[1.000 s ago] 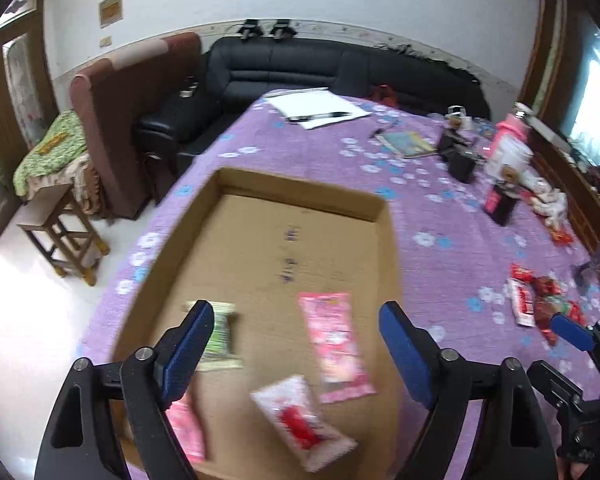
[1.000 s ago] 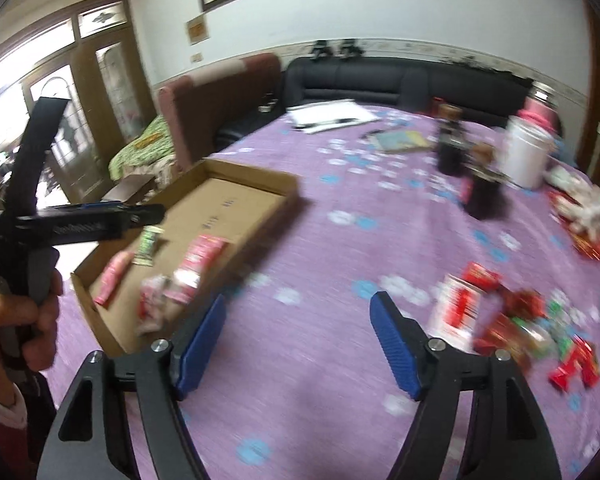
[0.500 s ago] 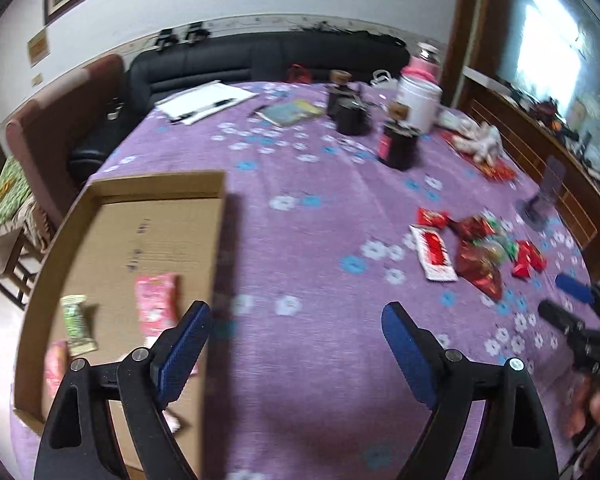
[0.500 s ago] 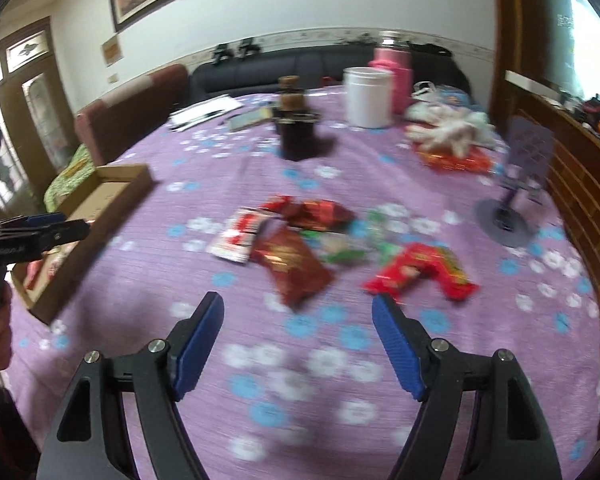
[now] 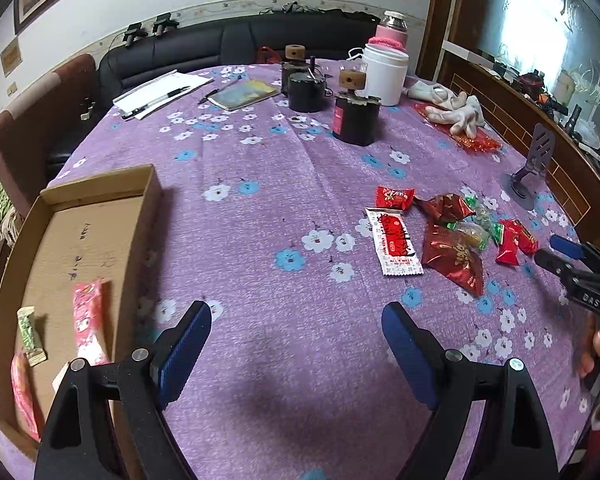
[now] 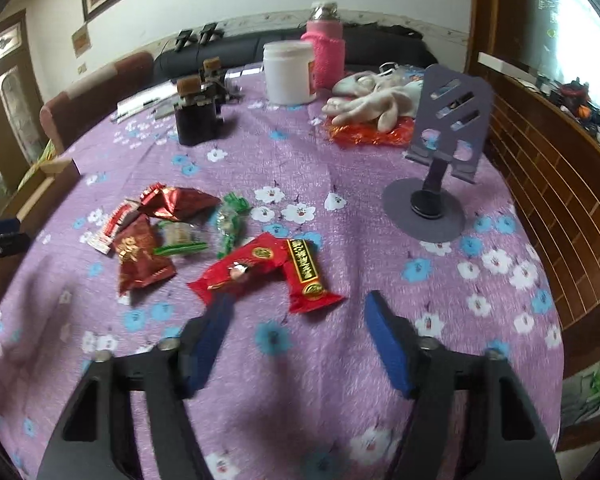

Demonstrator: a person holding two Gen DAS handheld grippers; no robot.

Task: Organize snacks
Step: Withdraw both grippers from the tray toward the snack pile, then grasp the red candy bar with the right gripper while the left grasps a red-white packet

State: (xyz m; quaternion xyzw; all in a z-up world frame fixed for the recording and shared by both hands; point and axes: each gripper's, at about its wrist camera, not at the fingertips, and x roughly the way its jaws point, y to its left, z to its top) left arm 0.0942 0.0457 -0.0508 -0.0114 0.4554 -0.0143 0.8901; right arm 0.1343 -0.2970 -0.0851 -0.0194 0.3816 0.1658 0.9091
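A pile of snack packets (image 5: 452,236) lies on the purple flowered tablecloth, right of the cardboard box (image 5: 76,240). The box holds a pink packet (image 5: 87,316), a green bar (image 5: 30,336) and other packets. My left gripper (image 5: 296,344) is open and empty above bare cloth between box and pile. My right gripper (image 6: 296,328) is open and empty, just short of two red packets (image 6: 268,272); a dark red pouch (image 6: 138,256), green candies (image 6: 228,224) and a white-red packet (image 6: 112,228) lie beyond. The right gripper also shows in the left wrist view (image 5: 572,264).
Two black tins (image 5: 356,116), a white jar (image 5: 384,72), a pink flask (image 6: 324,48), white gloves (image 6: 372,100) on a red bag, a grey phone stand (image 6: 436,184), a notebook (image 5: 244,94) and papers stand at the back. A wooden rail runs along the right.
Both grippers have swung right, away from the box and toward the snack pile. The right gripper has come closer to the red packets. Both stayed open.
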